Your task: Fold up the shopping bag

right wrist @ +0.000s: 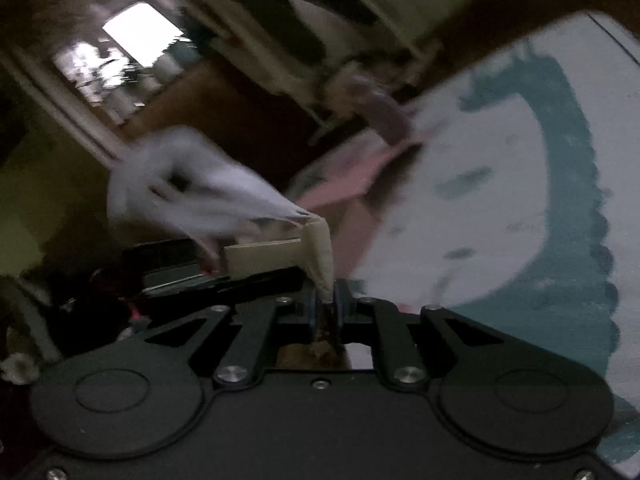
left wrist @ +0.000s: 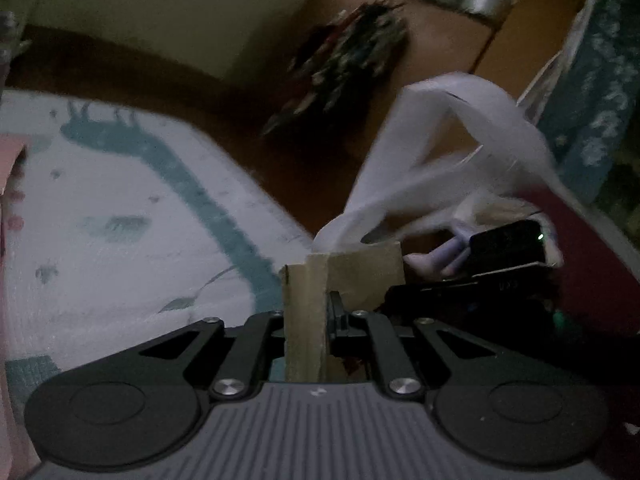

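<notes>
In the left wrist view, our left claw (left wrist: 316, 312) is pinched shut on the brown paper shopping bag (left wrist: 308, 320), whose flattened edge stands upright between the jaws. The bag's white ribbon handles (left wrist: 440, 152) loop up and to the right, blurred. Behind them we see the black body of the other tool (left wrist: 508, 252) with fingers (left wrist: 424, 260) around it. Below and to the left lies the white rug with a teal band (left wrist: 120, 220), its far edge meeting the brown floor (left wrist: 280, 152); the bag hangs above the rug rather than resting on it.

In the right wrist view, our right claw (right wrist: 326, 304) is closed on a crumpled corner of the same bag, with the handles trailing to the left. Only here do we see a pink sheet (right wrist: 344, 176) by the rug's far edge.

We judge that we hold two points of the bag's top so the panel stays taut and can be laid flat for a fold.
</notes>
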Motion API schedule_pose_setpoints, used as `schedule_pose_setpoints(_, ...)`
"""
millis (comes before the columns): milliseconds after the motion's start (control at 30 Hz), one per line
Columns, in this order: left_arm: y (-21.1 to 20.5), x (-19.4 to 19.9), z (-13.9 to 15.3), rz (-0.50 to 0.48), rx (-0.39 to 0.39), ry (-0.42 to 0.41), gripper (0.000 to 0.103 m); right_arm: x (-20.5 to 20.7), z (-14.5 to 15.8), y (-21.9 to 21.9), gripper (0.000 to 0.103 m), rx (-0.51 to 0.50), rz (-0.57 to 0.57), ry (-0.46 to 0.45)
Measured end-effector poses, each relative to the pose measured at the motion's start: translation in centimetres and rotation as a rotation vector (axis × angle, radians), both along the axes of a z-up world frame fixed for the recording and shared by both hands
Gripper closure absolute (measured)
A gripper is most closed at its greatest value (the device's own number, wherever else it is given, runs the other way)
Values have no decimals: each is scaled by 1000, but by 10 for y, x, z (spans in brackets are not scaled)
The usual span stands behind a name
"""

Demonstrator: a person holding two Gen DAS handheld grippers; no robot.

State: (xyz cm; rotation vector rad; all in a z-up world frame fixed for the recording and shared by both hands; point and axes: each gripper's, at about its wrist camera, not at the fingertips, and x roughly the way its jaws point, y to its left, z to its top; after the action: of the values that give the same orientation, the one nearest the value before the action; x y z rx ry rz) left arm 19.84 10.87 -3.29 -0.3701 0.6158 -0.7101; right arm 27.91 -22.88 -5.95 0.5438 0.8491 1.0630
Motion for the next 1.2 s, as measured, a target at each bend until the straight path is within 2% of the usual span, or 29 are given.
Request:
schedule_pose_setpoints(133,-3,23,-26,30,38,56,91,6,-21,6,96,-57,-30,53)
schedule_pose_setpoints(200,-5,35,-40,84,94,115,71,8,-30,8,96,-85,-47,72)
schedule_pose_setpoints(233,-3,37,-42,112,120,130,50,9,-34,10,96,-98,-56,81)
schedule_pose_setpoints(267,-1,39,-45,141,147,146,40,12,-36,12,96,-121,-68,78)
schedule_pose_setpoints(367,5,38,-40,188,203,143,40,21,-41,16,96,-183,-137,72)
schedule_pose_setpoints(467,3,22,-27,191,255,90,39,18,-42,12,89,-242,-206,59)
schedule_pose_setpoints(567,-1,3,-12,185,306,28,40,6,-27,7,80,-324,-267,-57)
schedule_pose_setpoints(633,-7,-10,-7,148,342,6,40,-2,-19,6,62,-365,-303,-131)
schedule_pose_setpoints(733,-27,-39,-3,71,452,-22,40,-12,-14,0,60,-384,-332,-172)
schedule_pose_setpoints(767,-32,-48,-4,55,480,-29,40,-16,-12,-3,61,-370,-322,-176)
schedule_pose_setpoints(800,-36,-55,-4,42,489,-32,40,-22,-9,-3,66,-359,-294,-186)
schedule_pose_setpoints(867,-44,-69,-6,16,509,-39,40,-34,-6,5,68,-378,-218,-221)
schedule_pose_setpoints(967,-55,-85,-10,-11,546,-41,40,-55,-8,27,68,-475,-116,-294)
schedule_pose_setpoints(1133,-71,-93,-38,-53,627,14,38,-80,-25,51,68,-578,-23,-290)
schedule_pose_setpoints(1200,-76,-92,-46,-43,615,8,38,-84,-34,63,69,-676,2,-359)
